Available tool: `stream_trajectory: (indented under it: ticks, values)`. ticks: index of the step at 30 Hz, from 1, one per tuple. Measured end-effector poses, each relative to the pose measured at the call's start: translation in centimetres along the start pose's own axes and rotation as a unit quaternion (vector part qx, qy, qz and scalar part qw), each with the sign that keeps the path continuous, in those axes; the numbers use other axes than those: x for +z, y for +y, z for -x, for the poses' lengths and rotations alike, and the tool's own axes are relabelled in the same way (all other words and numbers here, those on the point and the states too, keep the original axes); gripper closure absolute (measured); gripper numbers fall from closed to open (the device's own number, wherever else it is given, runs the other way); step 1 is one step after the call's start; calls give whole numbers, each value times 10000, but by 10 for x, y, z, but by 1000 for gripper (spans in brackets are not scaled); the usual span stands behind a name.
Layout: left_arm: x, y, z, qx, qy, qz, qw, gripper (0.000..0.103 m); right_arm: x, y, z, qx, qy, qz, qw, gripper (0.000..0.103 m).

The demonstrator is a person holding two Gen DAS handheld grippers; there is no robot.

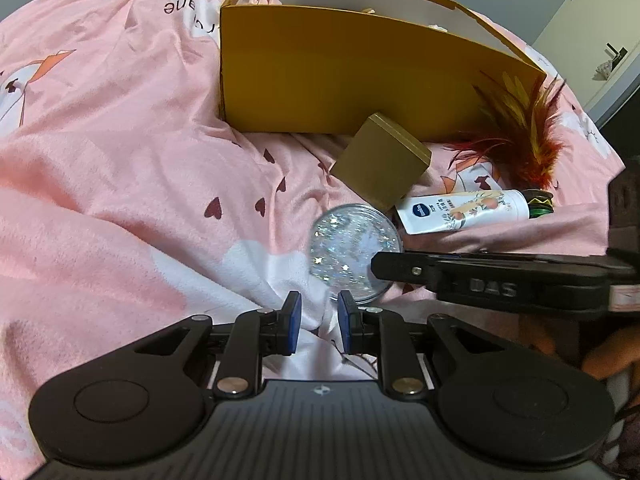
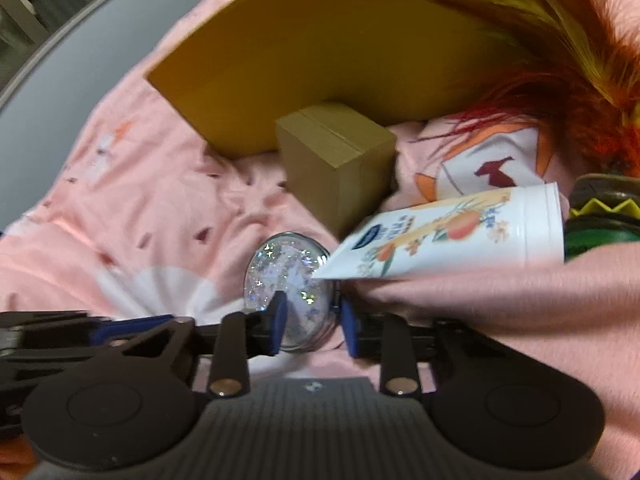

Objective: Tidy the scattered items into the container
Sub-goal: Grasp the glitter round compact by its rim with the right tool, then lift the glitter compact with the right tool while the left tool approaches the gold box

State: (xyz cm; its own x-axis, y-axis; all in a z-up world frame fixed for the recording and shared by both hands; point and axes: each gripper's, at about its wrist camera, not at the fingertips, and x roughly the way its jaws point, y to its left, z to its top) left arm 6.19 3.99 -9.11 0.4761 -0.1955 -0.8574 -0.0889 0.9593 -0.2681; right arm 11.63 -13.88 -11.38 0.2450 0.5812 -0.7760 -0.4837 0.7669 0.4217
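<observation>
Glitter is catching the light low in the middle of the right wrist view, where the right gripper [image 2: 310, 326] is straddling the round sparkly disc [image 2: 290, 298]. The blue pads are sitting at either edge of it, the left one overlapping its rim, but with the blur we cannot tell whether they are truly pinching it yet. In the left wrist view the left gripper [image 1: 318, 322] is hanging at lower centre with its jaws narrowly parted and nothing between them, only pink bedding [image 1: 120, 160].

We are judging this step as the pickup of the disc. To do it well, we are wanting the pads across its widest part, squeezing firmly before lifting, since a smooth domed case could slip out sideways. The lotion tube [image 2: 448, 236] is lying over the disc's right edge, so a straight lift may drag it. The yellow box [image 1: 360, 84], waiting at upper centre, is the destination.
</observation>
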Motion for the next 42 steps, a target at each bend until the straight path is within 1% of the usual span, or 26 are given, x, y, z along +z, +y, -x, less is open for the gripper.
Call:
stream_trajectory:
  ticks: [2,3,4,5,6,9,12,15,17,23,26,28,30,31,33,35,38,40,42]
  values:
    - [-1,1,-1,-6,5,22,10000,80,-1,1,6,360,-30,-62,9993,79]
    - [-1,1,-1,-5,8,27,10000,80,-1,0,7,592,-7,-134,9982,83]
    - [-2,1,-1,-2,9,27,10000,80,-1,0,6,811,26,-228,9964,86]
    - [-2,1,-2,0,9,27,10000,80,-1,1,4,976,52,-307,9947,86]
    - [-3,1,-2,0,10,29,10000,80,-1,3,1,1019,75,-324,9942,86]
    - [-3,1,-3,12,20,29,10000,80,1,8,-6,865,129,-246,9959,86]
    - [-3,1,-3,15,22,25,10000,80,3,6,-12,890,131,-406,9951,87]
    - [-1,2,-2,-12,-29,27,10000,80,3,2,-12,958,121,-556,9938,88]
    - [1,1,0,-31,-120,-18,9999,80,4,3,-6,936,48,-541,9941,88]
    - [16,-8,9,-98,-466,-289,9984,80,14,10,34,547,-493,-265,9969,88]
    - [21,-15,10,-59,-529,-414,9977,80,21,9,60,284,-901,-120,9955,88]
    - [22,-18,9,-40,-517,-469,9976,80,26,10,72,-30,-1179,37,9930,88]
    - [21,-20,8,-27,-490,-502,9975,80,35,12,78,-523,-1355,302,9889,88]
    - [21,-20,8,-26,-481,-516,9975,80,39,12,76,-729,-1374,418,9869,88]
    - [21,-20,9,-18,-491,-516,9975,80,48,9,71,-955,-1372,549,9844,88]
    - [22,-19,10,-22,-523,-488,9974,80,55,6,64,-1079,-1349,731,9822,88]
    - [27,-16,11,-19,-603,-388,9974,80,63,6,49,-1173,-1144,1011,9813,88]
    - [31,-14,12,-17,-657,-331,9973,80,62,9,40,-1227,-1037,1238,9792,88]
    - [34,-13,13,-5,-695,-309,9971,80,58,13,36,-1330,-1023,1510,9742,88]
